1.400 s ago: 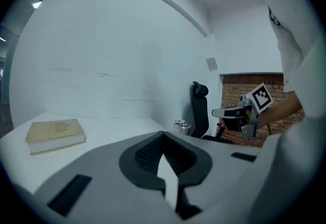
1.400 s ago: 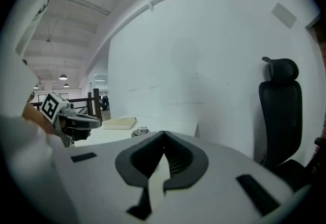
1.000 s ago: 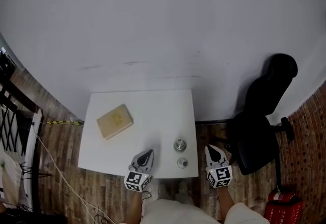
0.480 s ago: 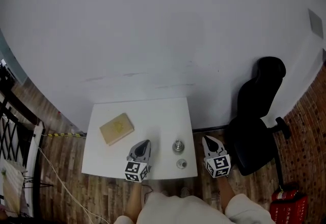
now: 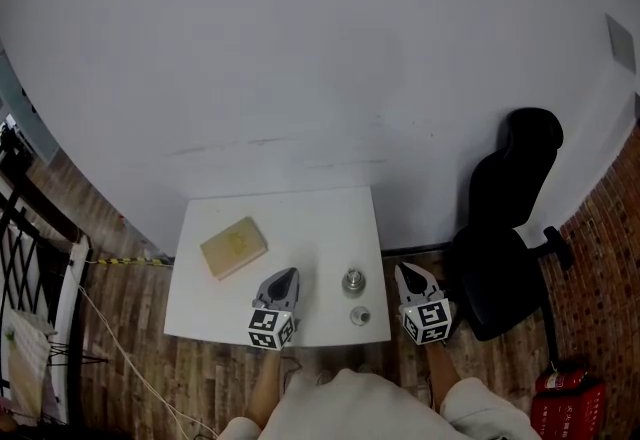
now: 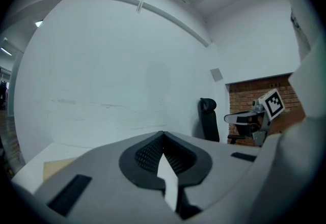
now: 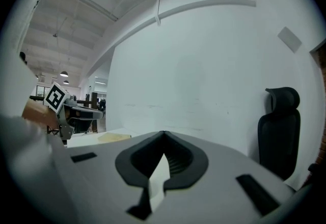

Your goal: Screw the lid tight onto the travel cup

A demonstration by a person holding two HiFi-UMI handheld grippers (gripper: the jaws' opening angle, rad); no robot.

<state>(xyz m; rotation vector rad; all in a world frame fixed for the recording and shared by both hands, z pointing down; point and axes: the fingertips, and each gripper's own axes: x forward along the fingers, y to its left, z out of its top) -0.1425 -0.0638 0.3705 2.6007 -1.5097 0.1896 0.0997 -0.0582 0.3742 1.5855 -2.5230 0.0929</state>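
Note:
In the head view a small metal travel cup (image 5: 353, 281) stands near the right front of the white table (image 5: 300, 228). Its lid (image 5: 360, 315) lies apart, just in front of the cup by the table's front edge. My left gripper (image 5: 284, 275) hovers over the front of the table, left of the cup, shut and empty. My right gripper (image 5: 407, 273) is held past the table's right edge, right of the cup, also shut and empty. In both gripper views the jaws meet with nothing between them (image 6: 163, 136) (image 7: 163, 136); cup and lid do not show there.
A tan flat box (image 5: 233, 245) lies on the left of the table. A black office chair (image 5: 510, 228) stands to the right, a red object (image 5: 558, 408) at the lower right. A white wall is behind; black racking (image 5: 30, 258) and a cable are at the left.
The head view has shifted slightly, so the table sits a little higher in frame. Both grippers keep their places beside the cup and stay shut.

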